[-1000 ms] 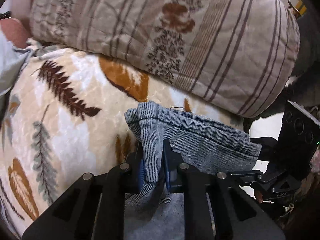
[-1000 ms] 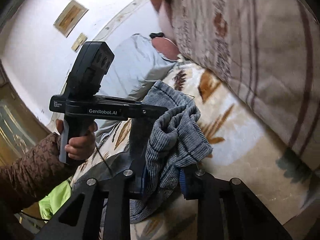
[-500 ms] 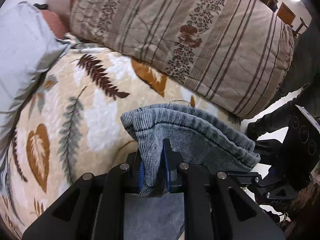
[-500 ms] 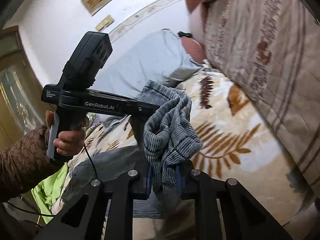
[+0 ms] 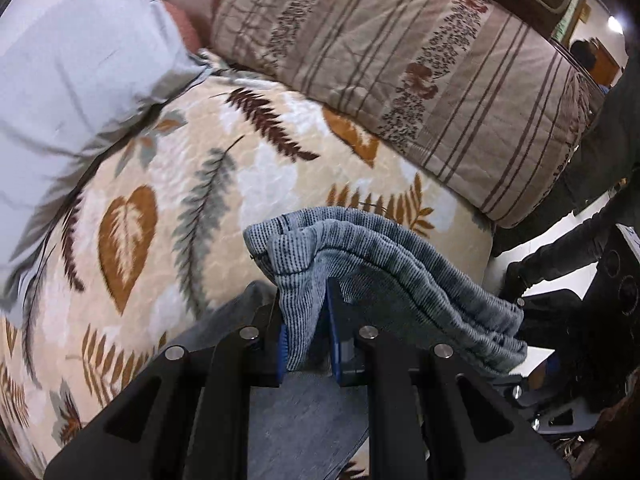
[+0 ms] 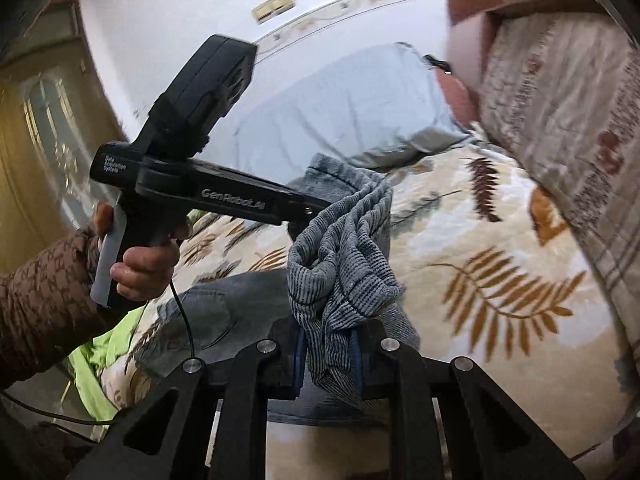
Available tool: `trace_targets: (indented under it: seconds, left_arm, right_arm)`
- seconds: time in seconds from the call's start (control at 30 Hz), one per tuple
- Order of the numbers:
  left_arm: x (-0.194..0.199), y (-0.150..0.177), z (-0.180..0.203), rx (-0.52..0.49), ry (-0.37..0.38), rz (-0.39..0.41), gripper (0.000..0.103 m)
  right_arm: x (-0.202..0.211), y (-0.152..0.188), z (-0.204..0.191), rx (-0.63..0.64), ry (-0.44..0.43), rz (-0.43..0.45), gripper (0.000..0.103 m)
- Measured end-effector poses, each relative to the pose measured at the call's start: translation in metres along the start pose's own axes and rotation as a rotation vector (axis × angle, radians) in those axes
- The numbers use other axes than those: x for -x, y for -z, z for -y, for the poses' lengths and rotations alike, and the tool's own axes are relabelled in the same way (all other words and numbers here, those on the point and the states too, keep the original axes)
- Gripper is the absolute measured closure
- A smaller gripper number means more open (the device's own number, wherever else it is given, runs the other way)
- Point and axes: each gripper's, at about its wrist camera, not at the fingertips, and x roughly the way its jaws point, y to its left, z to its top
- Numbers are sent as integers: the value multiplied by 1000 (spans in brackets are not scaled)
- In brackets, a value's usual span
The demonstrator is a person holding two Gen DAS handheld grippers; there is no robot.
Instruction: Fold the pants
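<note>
The left gripper is clamped tight on a bunched fold of the grey-blue ribbed pants; the cloth stretches rightward from its jaws to the right gripper, whose pads also pinch a gathered fold; the rest of the pants hangs below both tools onto the leaf-print bedspread; a striped quilt lies beyond.

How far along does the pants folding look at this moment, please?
Midway, at a guess. Done: the left gripper and right gripper are each shut on a bunched end of the grey pants. In hand: that end hangs lifted above the leaf-patterned bedspread, the rest trailing below. Left: laying it over and smoothing; no finished fold shows.
</note>
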Motion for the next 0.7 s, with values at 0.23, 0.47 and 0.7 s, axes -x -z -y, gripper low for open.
trace_targets:
  seconds: [0.23,0.47,0.7]
  left_arm:
    - [9,35,-30,56,-23,-5,89]
    - [0,68,-60,121,-27,-25,89]
    - [-16,91,-78,157,-29,-52,88]
  right_arm:
    - [-24,5,-42,77,-36,-71,86]
    - [-58,17,-71,151,-32,-150,86]
    - [-82,30,-88,231,-1,-213,85]
